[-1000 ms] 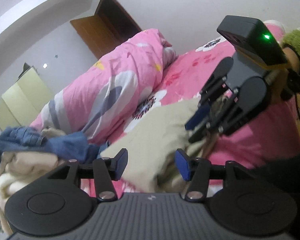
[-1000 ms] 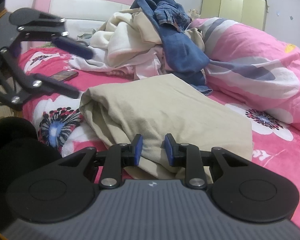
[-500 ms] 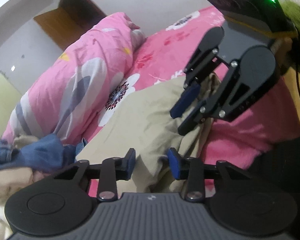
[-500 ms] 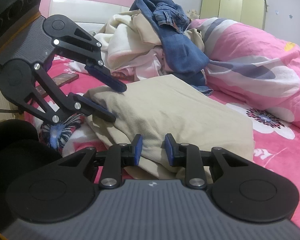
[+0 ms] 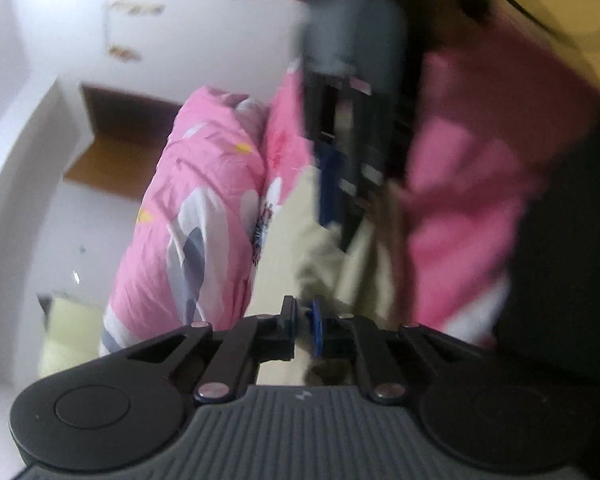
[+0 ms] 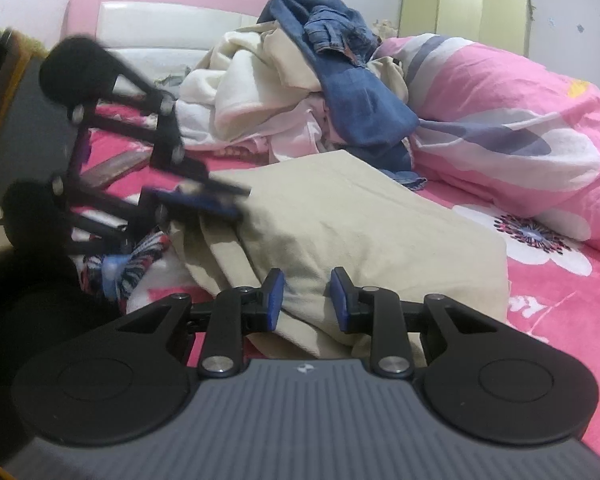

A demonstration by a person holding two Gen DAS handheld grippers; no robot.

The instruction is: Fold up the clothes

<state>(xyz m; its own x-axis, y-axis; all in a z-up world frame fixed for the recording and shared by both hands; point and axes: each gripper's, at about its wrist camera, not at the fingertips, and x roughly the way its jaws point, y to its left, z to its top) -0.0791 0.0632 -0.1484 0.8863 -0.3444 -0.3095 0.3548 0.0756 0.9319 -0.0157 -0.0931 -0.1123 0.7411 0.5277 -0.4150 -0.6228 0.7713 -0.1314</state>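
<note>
A folded beige cloth (image 6: 360, 232) lies on the pink flowered bed sheet (image 6: 560, 320). My right gripper (image 6: 307, 296) sits at its near edge with a thick fold of the cloth filling the gap between the blue pads. At the cloth's left corner, my left gripper (image 6: 208, 200) has its jaws closing, with the cloth's edge pinched between them. In the blurred, rolled left wrist view, the left gripper (image 5: 303, 316) shows only a narrow gap with beige cloth (image 5: 284, 264) in it. The right gripper (image 5: 342, 228) is a dark blur beyond.
A heap of unfolded clothes (image 6: 260, 80) topped by blue jeans (image 6: 340, 60) sits behind the cloth, near the pink headboard (image 6: 160, 12). A rolled pink quilt (image 6: 520, 120) fills the right side. A phone (image 6: 116, 166) lies on the sheet at the left.
My left gripper has come down and rolled over, and its jaws have gone from wide apart to nearly together on the cloth's corner. The right gripper has kept still.
</note>
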